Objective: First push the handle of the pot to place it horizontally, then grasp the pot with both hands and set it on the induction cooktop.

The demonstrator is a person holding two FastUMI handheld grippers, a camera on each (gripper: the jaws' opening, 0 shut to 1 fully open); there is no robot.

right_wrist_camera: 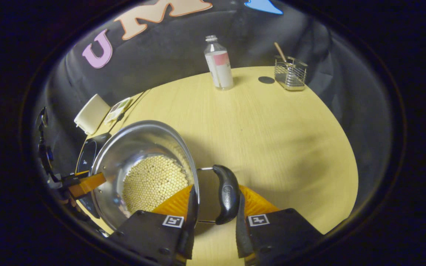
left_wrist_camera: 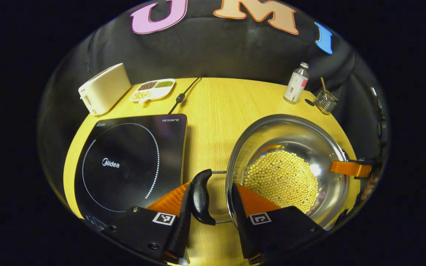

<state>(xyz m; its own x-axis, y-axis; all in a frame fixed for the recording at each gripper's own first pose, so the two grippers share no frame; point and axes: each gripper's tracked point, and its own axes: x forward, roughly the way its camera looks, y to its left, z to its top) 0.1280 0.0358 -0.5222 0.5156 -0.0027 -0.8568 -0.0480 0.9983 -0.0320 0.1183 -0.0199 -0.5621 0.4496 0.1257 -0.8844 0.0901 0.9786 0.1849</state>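
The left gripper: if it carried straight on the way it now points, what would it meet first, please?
The left gripper already straddles the pot's black handle, so that comes first; beyond it, probably bare table, between the induction cooktop and the pot. Depth is uncertain.

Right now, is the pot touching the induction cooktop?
Apart. The left gripper view shows a strip of bare table between the pot and the induction cooktop, with the pot's black handle over that gap.

Yellow wooden table point(right_wrist_camera: 272, 140) against black cloth wall point(right_wrist_camera: 168, 55)
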